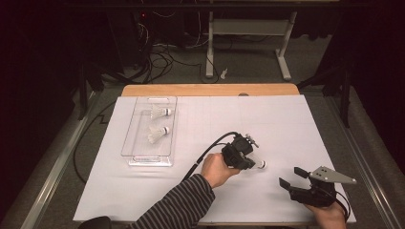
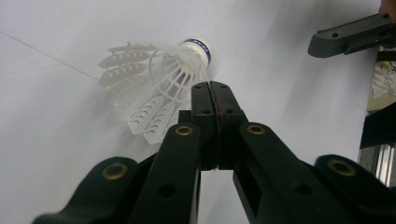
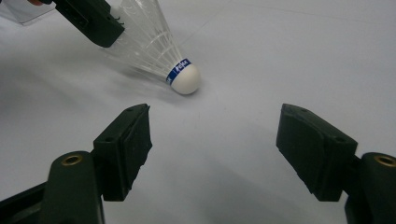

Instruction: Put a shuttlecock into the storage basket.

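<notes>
Left gripper (image 2: 211, 88) clenched on feathers of shuttlecock (image 2: 156, 88), mid-table. Right gripper (image 3: 212, 144) released, near right, just beside it.

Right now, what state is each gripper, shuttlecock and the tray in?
left gripper: shut on shuttlecock's feathers
shuttlecock: lying on its side on the table sheet, cork free
right gripper: open, nothing between jaws
clear tray: on the table, holding two shuttlecocks on their sides
</notes>
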Action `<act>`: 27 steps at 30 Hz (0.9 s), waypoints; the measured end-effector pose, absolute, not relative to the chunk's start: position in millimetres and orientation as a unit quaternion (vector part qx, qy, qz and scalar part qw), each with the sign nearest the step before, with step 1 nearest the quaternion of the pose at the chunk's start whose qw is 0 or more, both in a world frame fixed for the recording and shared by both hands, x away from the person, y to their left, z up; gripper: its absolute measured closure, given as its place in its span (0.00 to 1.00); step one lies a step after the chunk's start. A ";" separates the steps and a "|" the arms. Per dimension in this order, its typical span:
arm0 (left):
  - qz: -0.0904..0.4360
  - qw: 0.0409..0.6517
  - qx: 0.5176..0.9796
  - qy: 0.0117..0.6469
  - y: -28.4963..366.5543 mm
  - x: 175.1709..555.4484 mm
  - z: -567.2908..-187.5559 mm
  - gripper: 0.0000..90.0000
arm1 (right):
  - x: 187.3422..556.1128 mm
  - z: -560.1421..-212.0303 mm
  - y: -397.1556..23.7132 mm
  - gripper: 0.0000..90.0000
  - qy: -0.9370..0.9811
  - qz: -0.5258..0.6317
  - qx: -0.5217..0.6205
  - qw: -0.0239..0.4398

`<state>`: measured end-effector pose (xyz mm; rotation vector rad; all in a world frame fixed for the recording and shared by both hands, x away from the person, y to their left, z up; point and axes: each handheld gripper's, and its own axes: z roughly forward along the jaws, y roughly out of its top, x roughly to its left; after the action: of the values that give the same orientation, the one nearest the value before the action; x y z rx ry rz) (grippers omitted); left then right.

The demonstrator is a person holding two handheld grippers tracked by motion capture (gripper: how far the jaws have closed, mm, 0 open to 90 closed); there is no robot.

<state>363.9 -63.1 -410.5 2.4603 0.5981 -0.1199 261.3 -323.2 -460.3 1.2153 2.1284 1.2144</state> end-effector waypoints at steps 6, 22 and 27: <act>-0.037 0.301 0.927 0.222 -58.8 360.5 -404.8 0.99 | 261.4 -460.5 -323.4 0.30 0.762 0.435 0.435 0.201; -0.029 0.301 0.926 0.224 -42.2 357.0 -398.5 0.99 | 261.4 -460.5 -323.5 0.30 0.762 0.435 0.435 0.202; -0.026 0.303 0.925 0.227 -36.0 355.4 -397.6 0.99 | 261.4 -460.5 -323.5 0.30 0.762 0.435 0.435 0.201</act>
<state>355.4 -36.0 -397.6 2.4516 0.6021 -0.0682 261.4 -323.5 -460.5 1.2152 2.1292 1.2159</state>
